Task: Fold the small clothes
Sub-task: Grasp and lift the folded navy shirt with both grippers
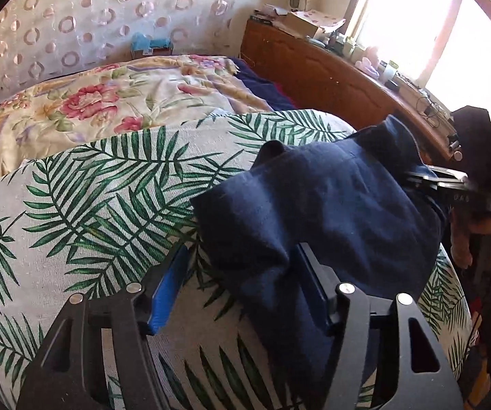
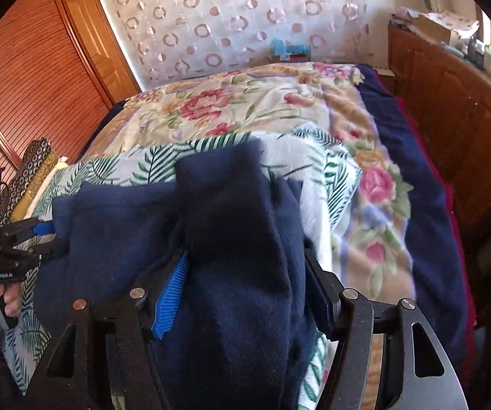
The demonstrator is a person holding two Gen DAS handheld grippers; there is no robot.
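A navy blue garment [image 1: 331, 198] lies bunched on a palm-leaf cloth [image 1: 108, 205] on the bed. In the left wrist view my left gripper [image 1: 242, 263] straddles its near corner. The fabric drapes over the right finger, and the blue left pad [image 1: 167, 294] stands clear of it, so the jaws are open. In the right wrist view a raised fold of the garment [image 2: 231, 212] fills the gap of my right gripper [image 2: 245, 259], whose jaws stand wide. Each view shows the other gripper at the garment's far edge: the right gripper [image 1: 416, 179] and the left gripper [image 2: 52, 237].
A floral blanket [image 1: 108, 102] covers the far bed, with a dark blue cover [image 2: 416, 157] along its right. A cluttered wooden headboard shelf [image 1: 314, 68] runs on the right under a bright window. A wooden wardrobe [image 2: 23, 68] and patterned rolls [image 2: 33, 171] stand left.
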